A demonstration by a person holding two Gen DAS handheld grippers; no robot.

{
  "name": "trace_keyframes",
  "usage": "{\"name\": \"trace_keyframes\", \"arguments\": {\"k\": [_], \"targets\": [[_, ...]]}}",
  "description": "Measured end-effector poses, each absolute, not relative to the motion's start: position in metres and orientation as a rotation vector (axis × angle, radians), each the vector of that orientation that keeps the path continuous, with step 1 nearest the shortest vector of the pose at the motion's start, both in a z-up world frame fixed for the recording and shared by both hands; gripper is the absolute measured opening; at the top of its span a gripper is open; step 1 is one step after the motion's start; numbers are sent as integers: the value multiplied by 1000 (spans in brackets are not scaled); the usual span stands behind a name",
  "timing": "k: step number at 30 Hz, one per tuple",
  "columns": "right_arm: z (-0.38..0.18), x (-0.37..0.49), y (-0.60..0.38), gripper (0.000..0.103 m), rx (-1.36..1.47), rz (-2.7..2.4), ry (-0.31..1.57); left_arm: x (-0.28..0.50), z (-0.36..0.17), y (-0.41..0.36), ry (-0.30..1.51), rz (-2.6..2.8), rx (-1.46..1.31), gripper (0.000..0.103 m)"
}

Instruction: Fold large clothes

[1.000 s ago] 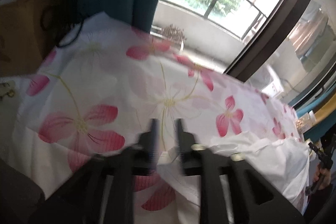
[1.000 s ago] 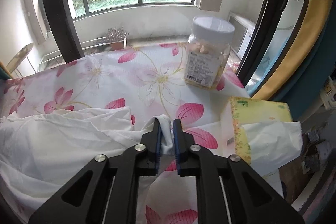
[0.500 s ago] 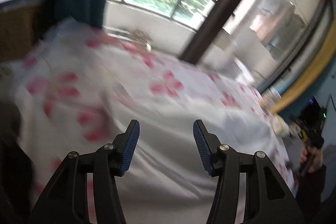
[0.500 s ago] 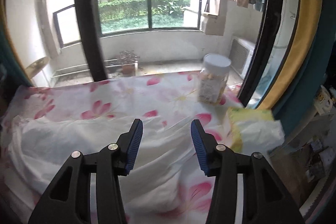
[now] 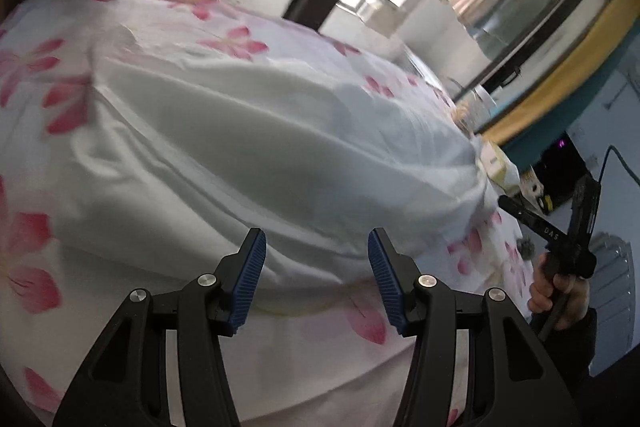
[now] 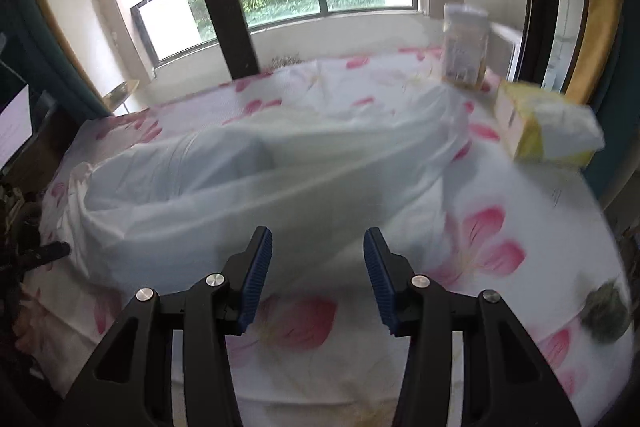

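A large white garment [image 5: 260, 131] lies in a long, puffed band across a table covered with a pink-flowered cloth [image 5: 360, 327]. My left gripper [image 5: 316, 239] hangs open just above the garment's near edge, with nothing between its blue pads. In the right wrist view the same garment [image 6: 280, 187] stretches from left to right. My right gripper [image 6: 318, 237] is open over its near edge and holds nothing. A hand [image 5: 560, 291] at the far right of the left wrist view grips the handle of the right gripper.
A clear jar with a white lid [image 6: 466, 47] stands at the table's back right. A yellow tissue box [image 6: 548, 131] sits beside it. A dark green lump [image 6: 606, 315] lies near the right edge. Windows and a balcony rail are behind the table.
A second ago both grippers were shut on white fabric. They have opened, let it go and drawn back towards the near side; the garment now lies on the table.
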State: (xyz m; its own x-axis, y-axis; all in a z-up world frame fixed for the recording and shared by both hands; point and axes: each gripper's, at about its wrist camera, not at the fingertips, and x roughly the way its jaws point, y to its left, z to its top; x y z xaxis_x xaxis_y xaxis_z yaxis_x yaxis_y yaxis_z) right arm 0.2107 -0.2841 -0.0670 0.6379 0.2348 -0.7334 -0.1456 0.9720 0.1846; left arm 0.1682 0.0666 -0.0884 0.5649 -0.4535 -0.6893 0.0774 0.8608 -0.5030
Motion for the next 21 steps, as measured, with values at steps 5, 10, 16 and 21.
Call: {"name": "trace_keyframes", "arguments": {"k": [5,10,16,21], "targets": [[-80,201,-267,48,128,283,887,168,-99,57,946,-335,-464,56],[-89,200,-249,48,143,351,914,167,-97,54,931,-328,-463,56],[-101,203,-231,48,195,442,951,161,-96,56,924,-326,-463,56],[-110,210,-222,52,300,512,967,160,-95,59,917,-323,-467,56]]}}
